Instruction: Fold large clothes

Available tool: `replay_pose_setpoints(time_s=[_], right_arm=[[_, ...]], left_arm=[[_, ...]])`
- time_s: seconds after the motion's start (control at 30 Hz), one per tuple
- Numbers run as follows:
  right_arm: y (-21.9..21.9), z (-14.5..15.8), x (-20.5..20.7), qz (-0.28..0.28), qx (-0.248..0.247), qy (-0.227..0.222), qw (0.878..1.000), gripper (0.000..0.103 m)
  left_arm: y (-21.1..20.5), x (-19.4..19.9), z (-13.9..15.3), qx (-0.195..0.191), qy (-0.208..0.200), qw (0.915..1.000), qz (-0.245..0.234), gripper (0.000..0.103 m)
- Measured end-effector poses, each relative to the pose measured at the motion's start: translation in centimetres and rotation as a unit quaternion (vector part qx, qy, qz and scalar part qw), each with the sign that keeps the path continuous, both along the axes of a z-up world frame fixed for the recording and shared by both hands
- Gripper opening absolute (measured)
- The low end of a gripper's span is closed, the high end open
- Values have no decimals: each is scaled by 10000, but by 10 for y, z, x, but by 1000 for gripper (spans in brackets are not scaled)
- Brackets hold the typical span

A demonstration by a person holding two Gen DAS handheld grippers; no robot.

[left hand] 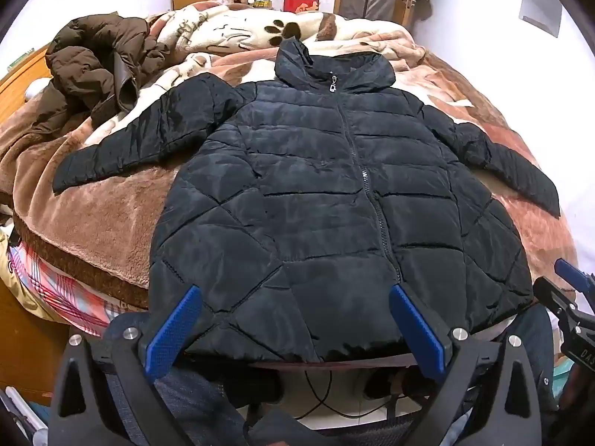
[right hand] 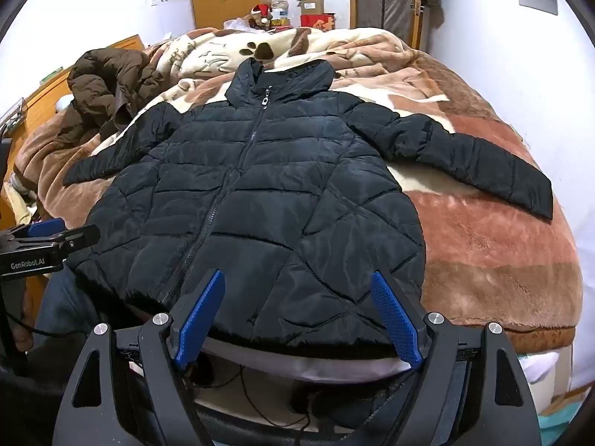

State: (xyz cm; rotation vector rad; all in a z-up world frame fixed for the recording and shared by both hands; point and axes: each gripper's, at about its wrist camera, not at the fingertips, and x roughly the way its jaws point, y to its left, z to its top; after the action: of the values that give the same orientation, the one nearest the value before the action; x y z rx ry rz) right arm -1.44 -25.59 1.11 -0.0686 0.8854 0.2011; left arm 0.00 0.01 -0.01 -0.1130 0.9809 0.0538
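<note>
One black quilted puffer jacket (left hand: 316,193) lies flat and face up on the bed (right hand: 483,252), with its zipper closed and the silver zipper pull (left hand: 332,84) near the collar. Its two sleeves are spread out to the two sides, and its hem reaches the near edge of the bed. The bed is covered by one plush brown and cream blanket (left hand: 93,215) with a paw print pattern behind the jacket's collar.

One brown padded coat (left hand: 96,70) lies crumpled on the blanket, beyond the black jacket's sleeve on the picture's left side, apart from it.

There are two grippers. The left gripper (left hand: 295,291) hovers over the jacket's hem, its two blue fingers spread wide, and nothing is between them. The right gripper (right hand: 297,277) is also over the hem, released in the same way, with empty jaws. In each wrist view the other gripper shows at the picture's edge beside the jacket.

Behind the bed, beyond the jacket's collar, stand one red box (right hand: 318,21) and one cardboard box (right hand: 310,4).
</note>
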Motion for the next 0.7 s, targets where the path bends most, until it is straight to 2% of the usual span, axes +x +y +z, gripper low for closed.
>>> replay_pose_setpoints(time_s=[0.7], right_arm=[[2, 0, 1, -1, -5, 29, 10000, 81]], left_arm=[[1, 0, 3, -5, -27, 10000, -8, 102]])
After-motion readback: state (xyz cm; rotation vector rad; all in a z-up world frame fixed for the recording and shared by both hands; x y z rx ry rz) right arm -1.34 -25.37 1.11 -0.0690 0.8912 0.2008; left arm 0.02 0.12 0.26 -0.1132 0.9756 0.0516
